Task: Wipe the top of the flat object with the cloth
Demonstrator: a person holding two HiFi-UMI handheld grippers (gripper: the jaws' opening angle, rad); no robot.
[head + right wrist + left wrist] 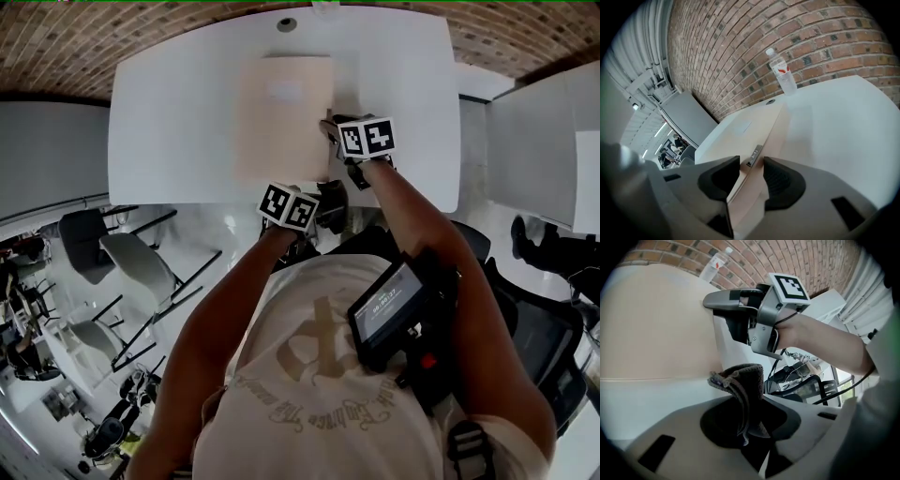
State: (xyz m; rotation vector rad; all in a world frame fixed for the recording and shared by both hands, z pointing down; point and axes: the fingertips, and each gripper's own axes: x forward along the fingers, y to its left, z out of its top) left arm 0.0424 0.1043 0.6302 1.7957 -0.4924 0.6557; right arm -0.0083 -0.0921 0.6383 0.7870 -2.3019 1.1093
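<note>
One flat object [281, 117], one cloth [743, 385], one bottle [783, 75] and two grippers are at one white table [169, 141]. The flat object is pale beige, thin and rectangular, with a small lighter patch on its top — it lies in the middle of the table. The right gripper [751, 164], on a forearm stretched forward, has its jaws pressed on the right edge of the flat object. The left gripper [740, 404] is at the near side of the table, with its jaws closed on the dark grey folded cloth — the cloth stands up between them, near the flat object's near edge.
</note>
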